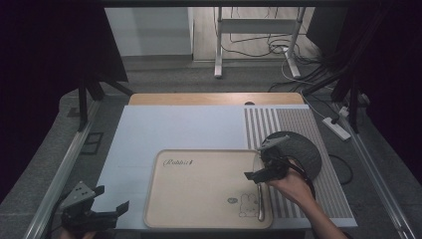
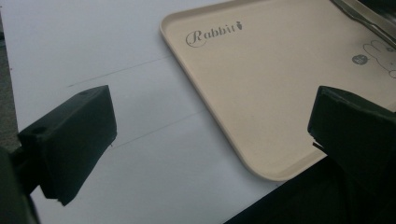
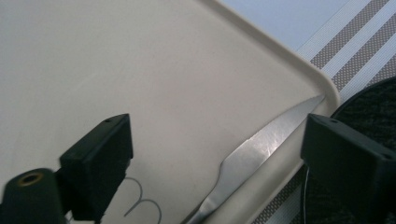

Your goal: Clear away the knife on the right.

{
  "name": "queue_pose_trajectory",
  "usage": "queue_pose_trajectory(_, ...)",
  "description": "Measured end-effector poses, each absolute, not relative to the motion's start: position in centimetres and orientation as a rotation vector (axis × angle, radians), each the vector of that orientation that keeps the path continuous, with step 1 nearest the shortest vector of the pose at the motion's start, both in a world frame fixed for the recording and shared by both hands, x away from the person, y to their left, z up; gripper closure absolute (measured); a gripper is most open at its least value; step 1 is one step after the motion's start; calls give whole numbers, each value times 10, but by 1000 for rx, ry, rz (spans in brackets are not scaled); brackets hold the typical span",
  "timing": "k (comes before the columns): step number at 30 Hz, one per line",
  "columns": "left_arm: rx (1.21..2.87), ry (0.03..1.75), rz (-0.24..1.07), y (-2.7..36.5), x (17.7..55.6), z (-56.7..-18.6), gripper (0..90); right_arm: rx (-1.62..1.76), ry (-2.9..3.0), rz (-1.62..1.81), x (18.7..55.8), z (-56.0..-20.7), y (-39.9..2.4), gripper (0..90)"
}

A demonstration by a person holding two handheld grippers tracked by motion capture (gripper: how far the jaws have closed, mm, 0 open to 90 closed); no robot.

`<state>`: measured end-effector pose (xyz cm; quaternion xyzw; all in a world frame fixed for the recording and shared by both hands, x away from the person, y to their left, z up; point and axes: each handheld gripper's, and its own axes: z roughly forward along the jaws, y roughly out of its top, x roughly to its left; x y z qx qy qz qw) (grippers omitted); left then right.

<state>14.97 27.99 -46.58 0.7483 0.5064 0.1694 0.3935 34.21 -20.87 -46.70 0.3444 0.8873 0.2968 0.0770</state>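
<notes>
Script reading "Rabbit" marks the smooth beige tray [image 1: 199, 189]; a flat steel knife [image 3: 261, 149] lies along its right rim. Left gripper [image 1: 107, 211] and right gripper [image 1: 259, 162] hang released.

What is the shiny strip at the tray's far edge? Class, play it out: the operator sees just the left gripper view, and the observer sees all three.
Observer: It is a metal knife lying inside the tray, along its right rim.
Operator: Is the right gripper holding it?
Observer: No. The right gripper is open, with one jaw over the tray and the other past its rim, the blade between them.
Operator: Is there anything beyond that rim?
Observer: A dark round mat lies on a striped placemat, just right of the tray.
</notes>
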Motion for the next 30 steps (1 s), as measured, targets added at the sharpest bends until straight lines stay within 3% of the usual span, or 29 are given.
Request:
queue_pose_trajectory(10, 1889, 1285, 428, 281, 149, -466, 14, 1042, 2636, 903, 330, -466, -222, 2)
queue_pose_trajectory(30, 1887, 1284, 432, 281, 148, -466, 14, 1104, 2540, 977, 299, -456, -255, 0)
